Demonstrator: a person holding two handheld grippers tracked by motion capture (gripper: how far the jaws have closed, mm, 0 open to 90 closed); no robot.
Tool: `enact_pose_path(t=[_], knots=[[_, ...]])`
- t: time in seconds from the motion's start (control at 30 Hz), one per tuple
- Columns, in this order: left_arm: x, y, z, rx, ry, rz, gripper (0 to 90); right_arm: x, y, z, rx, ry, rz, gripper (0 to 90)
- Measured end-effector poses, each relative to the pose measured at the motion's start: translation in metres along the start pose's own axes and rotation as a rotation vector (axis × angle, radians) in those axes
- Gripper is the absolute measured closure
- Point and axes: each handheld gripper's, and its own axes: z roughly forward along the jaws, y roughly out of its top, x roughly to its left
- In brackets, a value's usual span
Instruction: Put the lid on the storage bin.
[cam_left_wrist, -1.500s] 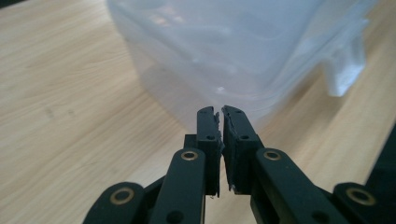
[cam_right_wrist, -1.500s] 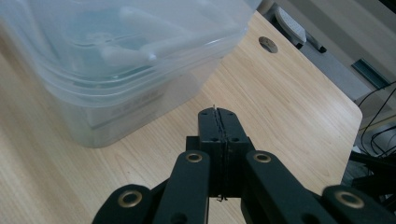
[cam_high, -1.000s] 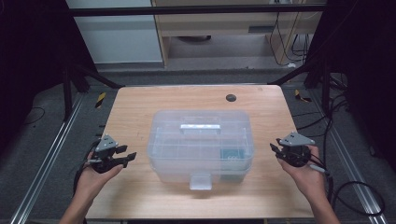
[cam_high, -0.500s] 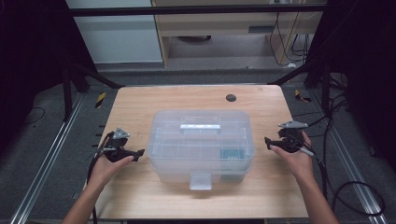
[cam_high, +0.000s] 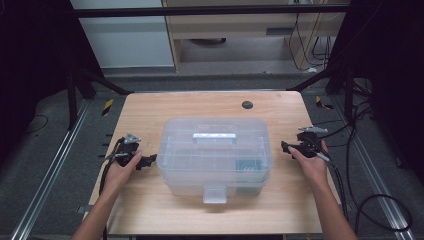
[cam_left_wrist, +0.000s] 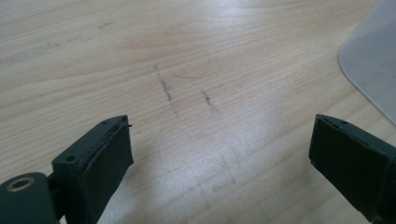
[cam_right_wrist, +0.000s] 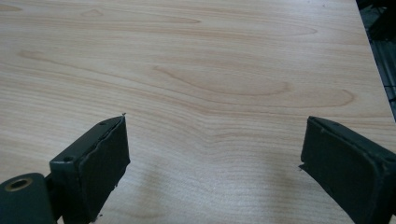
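A clear plastic storage box (cam_high: 215, 155) with a closed lid, a top handle (cam_high: 214, 137) and a front latch (cam_high: 215, 194) sits mid-table. My left gripper (cam_high: 145, 161) is just left of the box, open, its jaws pointing at the box's left side. In the left gripper view the jaws stand wide apart over bare wood (cam_left_wrist: 196, 107), with a corner of the box (cam_left_wrist: 373, 60) at the right edge. My right gripper (cam_high: 287, 148) hovers just right of the box, open. Its own view looks down on bare table (cam_right_wrist: 210, 88) between its wide jaws.
The wooden table (cam_high: 150, 112) has a dark round hole (cam_high: 247, 105) near its far edge. Cables (cam_high: 370, 200) trail off the right side beside a metal rail. A black frame and shelving stand behind the table.
Both hands have moved forward and inward, bringing the grippers close to the box's left and right sides. Both stay open.
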Motion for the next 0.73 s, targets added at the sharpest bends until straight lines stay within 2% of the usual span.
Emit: enact_pose_path(t=[0.13,0.27,0.37,0.47,0.57,0.73], knots=[[0.004,0.001,0.006,-0.028,-0.004,-0.038,5.7,0.000,-0.002,0.006,0.001,-0.022,0.012,8.1],[0.006,-0.001,0.015,-0.023,0.011,-0.042,5.9,-0.001,-0.004,0.011,0.012,-0.050,0.022,7.9],[0.005,0.001,0.018,-0.023,0.031,-0.032,5.2,0.000,-0.006,0.016,0.033,-0.065,0.017,6.1],[0.002,0.003,0.020,-0.005,0.044,-0.009,3.7,-0.001,-0.006,0.018,0.030,-0.073,0.019,4.1],[0.001,0.003,0.021,0.005,0.047,-0.017,0.0,0.000,-0.006,0.018,0.036,-0.085,0.039,1.5],[0.000,0.002,0.020,0.003,0.050,-0.027,0.0,0.002,-0.008,0.017,0.043,-0.112,0.074,0.3]])
